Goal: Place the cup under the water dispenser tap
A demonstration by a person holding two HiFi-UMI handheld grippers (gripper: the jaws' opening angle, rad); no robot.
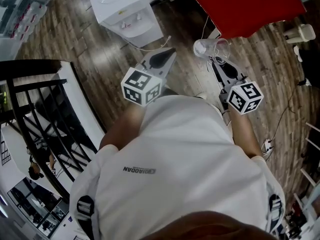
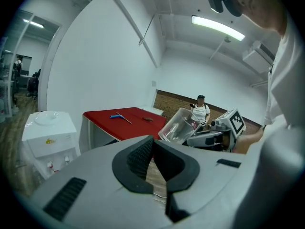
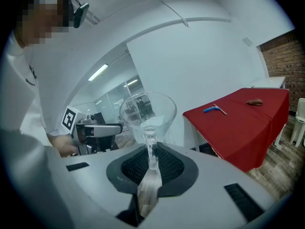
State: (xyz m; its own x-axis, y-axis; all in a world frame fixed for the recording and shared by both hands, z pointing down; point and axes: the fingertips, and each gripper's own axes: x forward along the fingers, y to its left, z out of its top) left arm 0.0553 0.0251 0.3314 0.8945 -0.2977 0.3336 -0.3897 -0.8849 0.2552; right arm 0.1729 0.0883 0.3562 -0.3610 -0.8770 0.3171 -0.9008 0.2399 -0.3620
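A clear plastic cup is held in the air by its wall, mouth away from my right gripper, which is shut on it. The right gripper view shows the cup standing up from the jaws. The white water dispenser stands on the floor ahead and to the left, its taps facing me. My left gripper hangs shut and empty between me and the dispenser. The left gripper view holds the dispenser at left, the cup and the right gripper at right.
A red-covered table stands ahead right, with small tools on it. A black stair railing drops away on my left. A white chair and floor cables lie at right. A person sits far back.
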